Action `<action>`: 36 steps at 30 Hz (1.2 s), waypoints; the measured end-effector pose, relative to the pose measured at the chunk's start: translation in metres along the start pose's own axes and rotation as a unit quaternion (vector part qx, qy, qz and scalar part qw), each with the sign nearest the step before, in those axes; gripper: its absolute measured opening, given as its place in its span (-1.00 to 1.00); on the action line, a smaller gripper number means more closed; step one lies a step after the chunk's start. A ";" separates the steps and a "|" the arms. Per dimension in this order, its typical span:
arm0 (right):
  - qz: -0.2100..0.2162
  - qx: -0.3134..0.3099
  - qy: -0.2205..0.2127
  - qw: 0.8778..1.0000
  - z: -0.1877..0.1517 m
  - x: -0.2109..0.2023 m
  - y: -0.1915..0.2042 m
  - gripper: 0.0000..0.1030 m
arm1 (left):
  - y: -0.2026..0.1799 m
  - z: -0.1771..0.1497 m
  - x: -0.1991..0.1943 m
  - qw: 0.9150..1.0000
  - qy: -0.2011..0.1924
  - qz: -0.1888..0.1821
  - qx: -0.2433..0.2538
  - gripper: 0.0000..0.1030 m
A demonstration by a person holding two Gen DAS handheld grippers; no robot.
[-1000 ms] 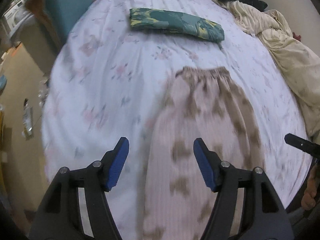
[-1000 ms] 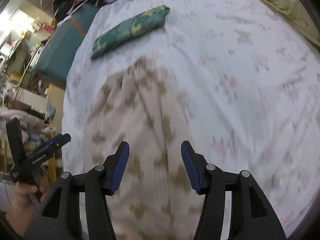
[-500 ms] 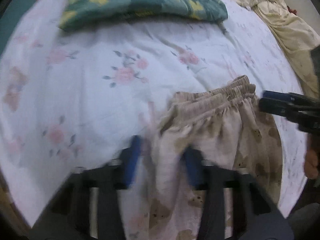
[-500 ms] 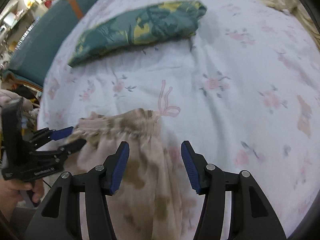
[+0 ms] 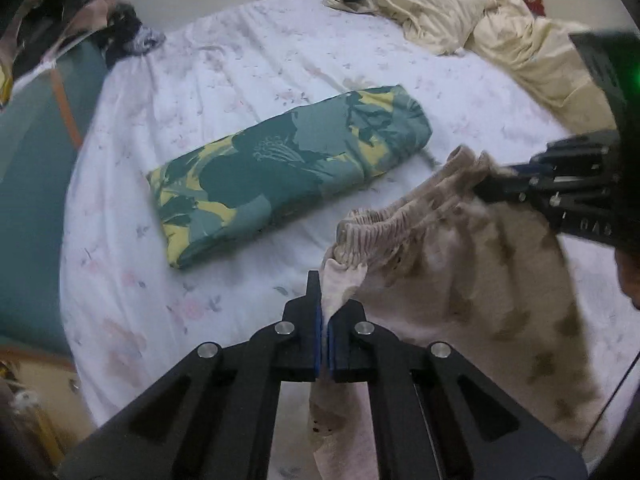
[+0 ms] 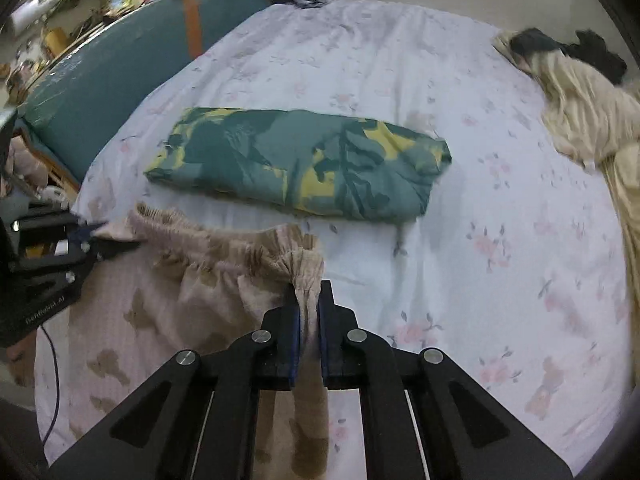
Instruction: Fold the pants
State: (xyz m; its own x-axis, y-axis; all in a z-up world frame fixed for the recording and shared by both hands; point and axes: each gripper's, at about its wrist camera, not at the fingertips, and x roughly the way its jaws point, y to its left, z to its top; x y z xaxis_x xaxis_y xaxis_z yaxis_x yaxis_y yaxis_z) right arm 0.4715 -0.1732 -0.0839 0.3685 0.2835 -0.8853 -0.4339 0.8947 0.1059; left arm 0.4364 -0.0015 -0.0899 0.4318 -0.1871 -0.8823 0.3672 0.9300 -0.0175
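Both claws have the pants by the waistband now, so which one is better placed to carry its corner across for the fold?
Probably the right claw: it bunches the pants at the waistband, with open sheet beside it. Left claw pinches only a thin edge.

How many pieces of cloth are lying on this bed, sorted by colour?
Beige patterned pants: 1
Green and yellow folded cloth: 1
Cream crumpled cloth: 1
Black clothing by the cream cloth: too bunched to separate, counted as 1
Total: 4

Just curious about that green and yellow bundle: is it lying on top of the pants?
No, the green and yellow bundle lies on the bed sheet beyond the pants, with a strip of sheet between them.
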 end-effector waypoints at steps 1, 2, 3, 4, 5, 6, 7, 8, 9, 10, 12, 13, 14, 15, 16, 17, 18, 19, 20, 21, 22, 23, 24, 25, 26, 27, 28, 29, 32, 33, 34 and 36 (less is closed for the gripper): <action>-0.002 -0.008 0.001 1.000 -0.001 -0.005 0.002 -0.87 | -0.001 -0.002 -0.006 1.000 -0.005 0.003 -0.006 -0.98; -0.002 -0.013 -0.002 1.000 -0.003 -0.010 0.003 -0.87 | -0.004 -0.005 -0.014 1.000 -0.014 0.000 -0.006 -0.98; 0.002 -0.014 -0.007 1.000 -0.008 -0.020 0.004 -0.87 | -0.004 -0.010 -0.021 1.000 -0.019 -0.001 0.000 -0.98; 0.005 -0.011 -0.009 1.000 -0.010 -0.026 0.004 -0.87 | -0.011 -0.015 -0.032 0.999 -0.024 0.008 0.019 -0.98; 0.011 -0.010 -0.014 1.000 -0.017 -0.037 0.005 -0.87 | -0.016 -0.020 -0.039 0.999 -0.023 0.009 0.030 -0.99; 0.013 -0.015 -0.018 1.000 -0.022 -0.046 0.008 -0.87 | -0.020 -0.024 -0.045 0.999 -0.022 0.008 0.033 -0.98; 0.013 -0.021 -0.022 0.999 -0.026 -0.054 0.014 -0.87 | -0.025 -0.029 -0.056 0.999 -0.025 0.008 0.039 -0.98; 0.017 -0.025 -0.026 0.999 -0.035 -0.066 0.018 -0.87 | -0.030 -0.031 -0.065 0.998 -0.030 0.009 0.045 -0.98; 0.020 -0.027 -0.028 0.999 -0.040 -0.075 0.022 -0.87 | -0.039 -0.039 -0.080 0.998 -0.038 0.014 0.057 -0.98; 0.024 -0.027 -0.034 0.999 -0.050 -0.088 0.027 -0.87 | -0.046 -0.043 -0.088 0.997 -0.041 0.017 0.065 -0.98; 0.033 -0.027 -0.043 0.998 -0.071 -0.113 0.038 -0.87 | -0.061 -0.060 -0.110 0.996 -0.045 0.020 0.079 -0.98; 0.035 -0.027 -0.045 0.998 -0.079 -0.120 0.041 -0.87 | -0.068 -0.069 -0.119 0.995 -0.049 0.025 0.089 -0.98; 0.036 -0.030 -0.048 0.998 -0.091 -0.131 0.047 -0.87 | -0.074 -0.076 -0.126 0.994 -0.051 0.026 0.094 -0.98; 0.037 -0.031 -0.050 0.998 -0.105 -0.141 0.053 -0.87 | -0.083 -0.090 -0.138 0.993 -0.053 0.027 0.100 -0.98; 0.039 -0.031 -0.052 0.997 -0.120 -0.151 0.059 -0.87 | -0.089 -0.100 -0.145 0.993 -0.053 0.028 0.102 -0.98; 0.040 -0.031 -0.052 0.997 -0.131 -0.157 0.063 -0.87 | -0.098 -0.115 -0.153 0.993 -0.047 0.031 0.099 -0.98; 0.042 -0.030 -0.052 0.997 -0.149 -0.165 0.070 -0.87 | -0.104 -0.127 -0.158 0.994 -0.044 0.031 0.091 -0.98; 0.044 -0.032 -0.051 0.997 -0.163 -0.171 0.075 -0.87 | -0.110 -0.139 -0.162 0.995 -0.041 0.028 0.087 -0.98; 0.047 -0.031 -0.052 0.997 -0.179 -0.176 0.081 -0.87 | -0.120 -0.155 -0.167 0.995 -0.038 0.026 0.088 -0.98; 0.049 -0.027 -0.049 0.997 -0.193 -0.179 0.086 -0.87 | -0.128 -0.170 -0.169 0.995 -0.037 0.028 0.092 -0.98; 0.051 -0.023 -0.045 0.997 -0.205 -0.179 0.089 -0.87 | -0.133 -0.180 -0.170 0.994 -0.034 0.029 0.095 -0.98; 0.053 -0.020 -0.038 0.998 -0.218 -0.178 0.093 -0.87 | -0.141 -0.199 -0.168 0.994 -0.024 0.032 0.103 -0.98; 0.053 -0.016 -0.032 0.998 -0.236 -0.176 0.099 -0.87 | -0.145 -0.209 -0.167 0.994 -0.020 0.032 0.102 -0.98; 0.054 -0.014 -0.027 0.998 -0.247 -0.174 0.103 -0.87 | -0.148 -0.224 -0.163 0.995 -0.007 0.033 0.097 -0.98; 0.058 -0.010 -0.021 0.998 -0.259 -0.171 0.108 -0.87 | -0.152 -0.238 -0.157 0.995 0.008 0.033 0.096 -0.97; 0.060 -0.007 -0.012 0.998 -0.275 -0.167 0.115 -0.87 | -0.154 -0.245 -0.154 0.995 0.016 0.034 0.097 -0.96; 0.058 -0.007 -0.008 0.998 -0.284 -0.165 0.119 -0.87 | -0.159 -0.256 -0.147 0.994 0.033 0.036 0.102 -0.95; 0.054 -0.009 -0.001 0.999 -0.294 -0.160 0.123 -0.87 | -0.162 -0.263 -0.143 0.993 0.044 0.035 0.107 -0.92; 0.058 -0.001 0.025 0.998 -0.319 -0.147 0.129 -0.86 | -0.164 -0.286 -0.128 0.989 0.105 0.003 0.102 -0.88; 0.056 -0.002 0.036 0.998 -0.326 -0.145 0.130 -0.85 | -0.161 -0.290 -0.124 0.988 0.127 -0.012 0.093 -0.85; 0.054 -0.010 0.042 0.998 -0.332 -0.146 0.132 -0.80 | -0.158 -0.294 -0.123 0.987 0.139 -0.018 0.084 -0.69; 0.068 -0.020 0.071 0.995 -0.340 -0.149 0.134 -0.41 | -0.145 -0.296 -0.132 0.988 0.145 -0.019 0.056 -0.29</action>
State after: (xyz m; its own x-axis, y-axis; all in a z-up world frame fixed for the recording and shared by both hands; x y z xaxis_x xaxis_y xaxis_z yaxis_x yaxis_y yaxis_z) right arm 0.0793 -0.2132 -0.0921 0.1860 0.3477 -0.9190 -0.5057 0.8358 0.2139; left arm 0.0823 -0.0177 -0.1100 0.1682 -0.1075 -0.9799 0.4736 0.8806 -0.0153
